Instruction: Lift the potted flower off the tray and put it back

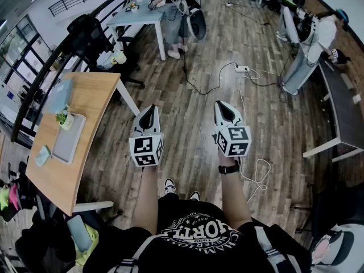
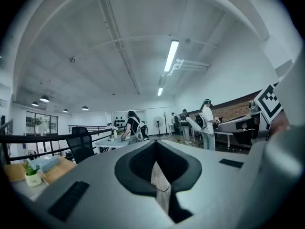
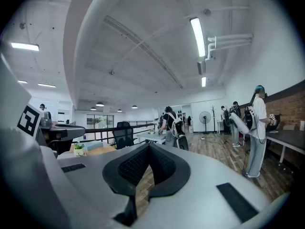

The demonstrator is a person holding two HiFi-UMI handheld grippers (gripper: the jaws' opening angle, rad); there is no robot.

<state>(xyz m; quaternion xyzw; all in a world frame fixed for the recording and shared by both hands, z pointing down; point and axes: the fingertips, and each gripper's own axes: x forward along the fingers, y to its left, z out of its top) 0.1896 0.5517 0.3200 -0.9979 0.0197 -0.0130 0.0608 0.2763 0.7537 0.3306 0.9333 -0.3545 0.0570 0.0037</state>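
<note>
A small potted flower (image 1: 64,118) in a pale pot stands at the far corner of a grey tray (image 1: 69,141) on the wooden table (image 1: 85,95) at the left. Both grippers hang over the wood floor, well to the right of that table and apart from the pot. My left gripper (image 1: 148,109) is shut with nothing between its jaws, and so is my right gripper (image 1: 223,103). In the left gripper view the potted flower (image 2: 31,174) shows small at the lower left, beyond the closed left gripper (image 2: 156,145). The right gripper view has the potted flower (image 3: 78,150) far off, left of the right gripper (image 3: 148,147).
A pale blue box (image 1: 58,95) and a small teal item (image 1: 42,155) also lie on the wooden table. A black office chair (image 1: 91,36) stands behind it. A power strip with cables (image 1: 242,69) lies on the floor. A person stands at a white desk (image 1: 139,19); a dark table (image 1: 341,112) lines the right.
</note>
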